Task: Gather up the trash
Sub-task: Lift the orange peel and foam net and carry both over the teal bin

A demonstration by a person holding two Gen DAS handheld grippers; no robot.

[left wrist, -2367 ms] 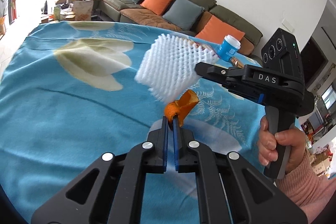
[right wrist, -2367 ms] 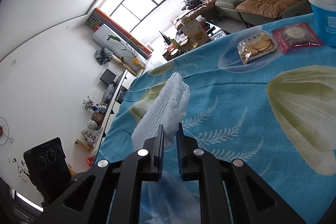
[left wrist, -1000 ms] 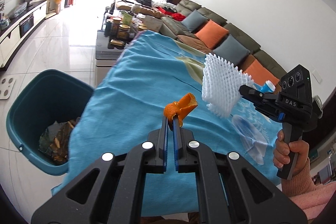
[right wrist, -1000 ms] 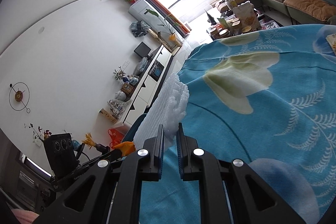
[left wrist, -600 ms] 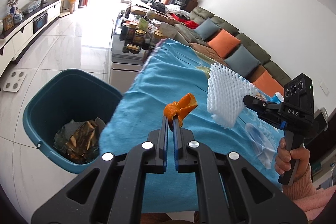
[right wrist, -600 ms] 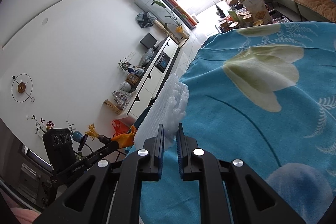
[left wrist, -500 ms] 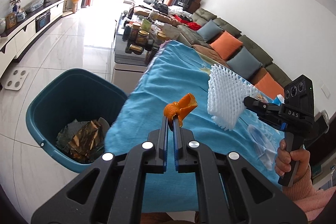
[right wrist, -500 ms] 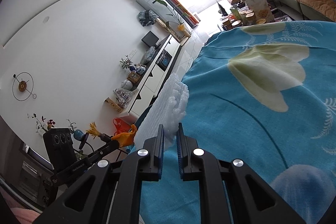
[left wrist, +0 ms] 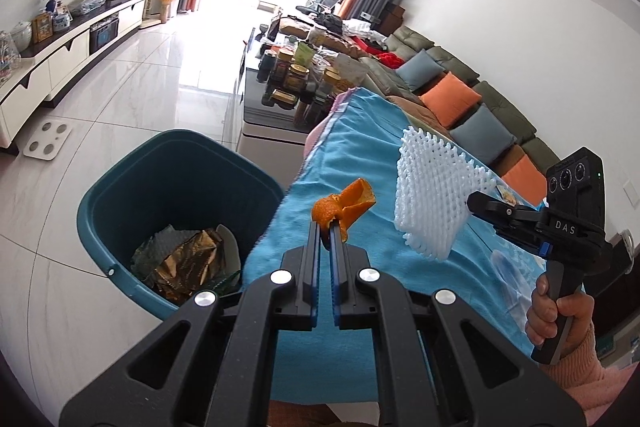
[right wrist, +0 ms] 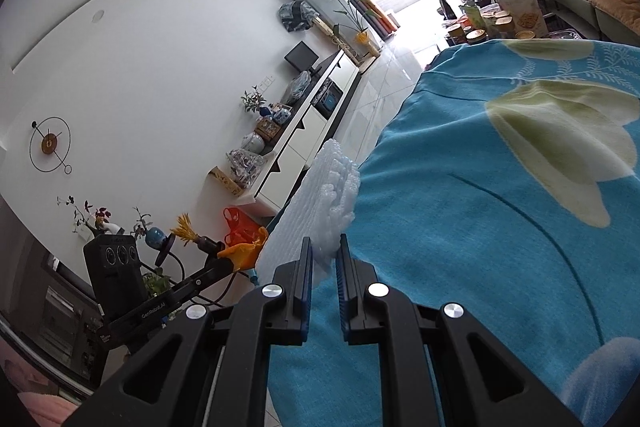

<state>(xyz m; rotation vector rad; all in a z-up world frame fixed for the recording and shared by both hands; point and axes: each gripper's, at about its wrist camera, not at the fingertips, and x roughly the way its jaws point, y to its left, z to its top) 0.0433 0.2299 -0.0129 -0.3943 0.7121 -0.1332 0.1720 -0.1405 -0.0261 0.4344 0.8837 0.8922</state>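
Observation:
My left gripper (left wrist: 326, 227) is shut on a curled piece of orange peel (left wrist: 344, 205), held in the air over the table's left edge. Just left of it and lower stands a teal trash bin (left wrist: 120, 187) with crumpled gold and dark wrappers inside. My right gripper (right wrist: 323, 247) is shut on a white foam fruit net (right wrist: 320, 203), seen in the left wrist view as a white foam net (left wrist: 432, 203) hanging above the blue cloth, to the right of the peel. The right wrist view also catches the left gripper (right wrist: 236, 255) with the orange peel (right wrist: 244, 251) at lower left.
The table wears a blue flowered cloth (right wrist: 500, 211). Beyond its far end a low table (left wrist: 296, 83) carries several jars. A sofa with orange and grey cushions (left wrist: 460, 99) runs along the right wall. A white TV cabinet (left wrist: 60, 47) lines the left wall, and a white scale (left wrist: 46, 145) lies on the tiled floor.
Both grippers have carried their loads leftward toward the table's edge. The bin has come closer and more fully into the left wrist view. Neither grip has changed.

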